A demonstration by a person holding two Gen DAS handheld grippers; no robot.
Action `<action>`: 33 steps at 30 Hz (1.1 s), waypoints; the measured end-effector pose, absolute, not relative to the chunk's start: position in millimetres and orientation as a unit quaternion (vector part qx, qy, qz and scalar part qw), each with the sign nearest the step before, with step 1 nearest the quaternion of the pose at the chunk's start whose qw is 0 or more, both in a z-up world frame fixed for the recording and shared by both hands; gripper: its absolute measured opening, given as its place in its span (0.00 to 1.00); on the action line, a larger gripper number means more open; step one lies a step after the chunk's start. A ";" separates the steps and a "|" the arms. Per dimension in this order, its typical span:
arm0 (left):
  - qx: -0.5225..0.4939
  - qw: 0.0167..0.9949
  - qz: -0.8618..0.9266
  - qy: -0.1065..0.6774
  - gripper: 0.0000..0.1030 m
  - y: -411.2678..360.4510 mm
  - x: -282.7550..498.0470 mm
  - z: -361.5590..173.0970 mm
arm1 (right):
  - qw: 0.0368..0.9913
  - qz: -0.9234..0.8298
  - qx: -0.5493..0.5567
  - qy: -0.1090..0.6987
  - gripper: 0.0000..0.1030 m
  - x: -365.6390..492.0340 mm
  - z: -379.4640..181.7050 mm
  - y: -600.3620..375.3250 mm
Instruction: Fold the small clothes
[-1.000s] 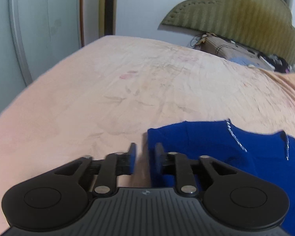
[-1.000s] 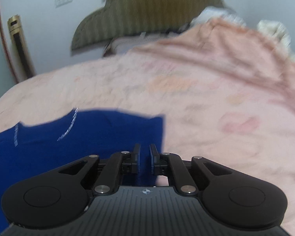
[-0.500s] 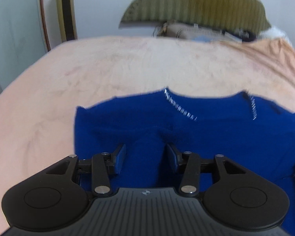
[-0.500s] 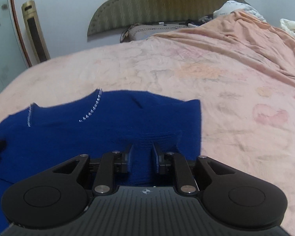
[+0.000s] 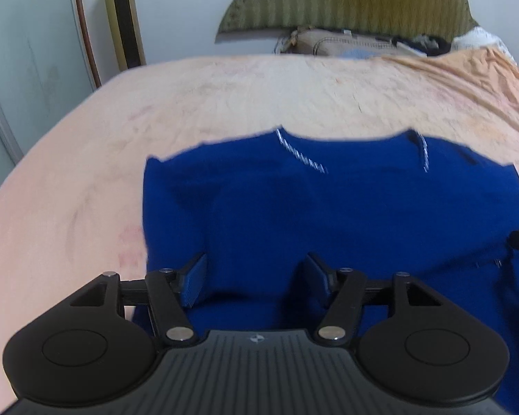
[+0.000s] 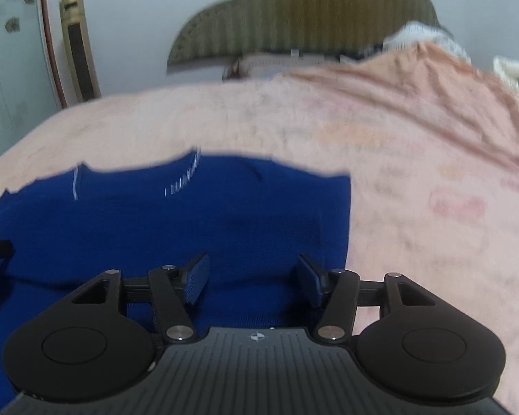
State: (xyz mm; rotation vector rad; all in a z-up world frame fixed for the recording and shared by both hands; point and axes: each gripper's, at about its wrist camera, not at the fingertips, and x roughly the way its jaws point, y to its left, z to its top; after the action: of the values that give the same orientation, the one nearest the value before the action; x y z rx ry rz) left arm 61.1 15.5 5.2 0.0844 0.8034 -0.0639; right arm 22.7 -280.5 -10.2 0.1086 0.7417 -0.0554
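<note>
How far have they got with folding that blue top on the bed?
The blue top lies spread on the pink bedspread, seemingly folded over once. Nothing is in hand: the left gripper and right gripper are both open above its near edge. Any further folds remain.

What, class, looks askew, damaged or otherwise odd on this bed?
Nothing stands out. The blue knitted garment lies spread on the peach blanket, with no visible tear. Both the left gripper and right gripper are open above it. The blanket bunches near the green padded headboard.
</note>
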 end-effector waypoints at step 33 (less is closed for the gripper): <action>-0.088 0.864 -0.138 0.476 0.71 134.2 -87.1 12.8 | 0.933 0.025 0.043 0.355 0.80 -130.3 8.3 -275.0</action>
State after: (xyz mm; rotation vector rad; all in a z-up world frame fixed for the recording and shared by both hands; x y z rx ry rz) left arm -87.1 134.2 12.8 -0.1852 0.9975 -0.2899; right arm -130.3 -275.0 8.3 0.0871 0.7271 0.0516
